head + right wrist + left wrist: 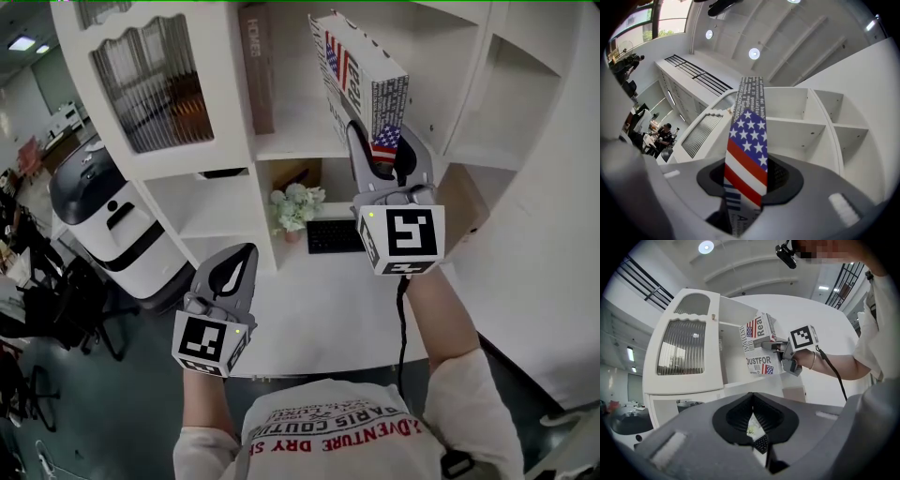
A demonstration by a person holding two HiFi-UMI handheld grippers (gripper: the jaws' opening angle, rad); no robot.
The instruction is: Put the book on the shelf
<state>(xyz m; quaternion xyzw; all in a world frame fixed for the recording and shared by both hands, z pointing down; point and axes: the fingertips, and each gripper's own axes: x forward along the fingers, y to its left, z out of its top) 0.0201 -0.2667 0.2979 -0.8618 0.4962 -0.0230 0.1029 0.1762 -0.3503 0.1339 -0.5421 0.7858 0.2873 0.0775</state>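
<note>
Clamping book (361, 75) in right gripper (384, 150), holding it raised and tilted before open shelf (291, 141) compartment, beside brown book (255, 66). Hanging left gripper (242, 255) low over desk (309, 314), showing jaws together, empty.

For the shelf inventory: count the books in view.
2. One flag-printed book is held in the right gripper, at the shelf; one brown book stands in its upper compartment. Others may hide behind the ribbed door.
</note>
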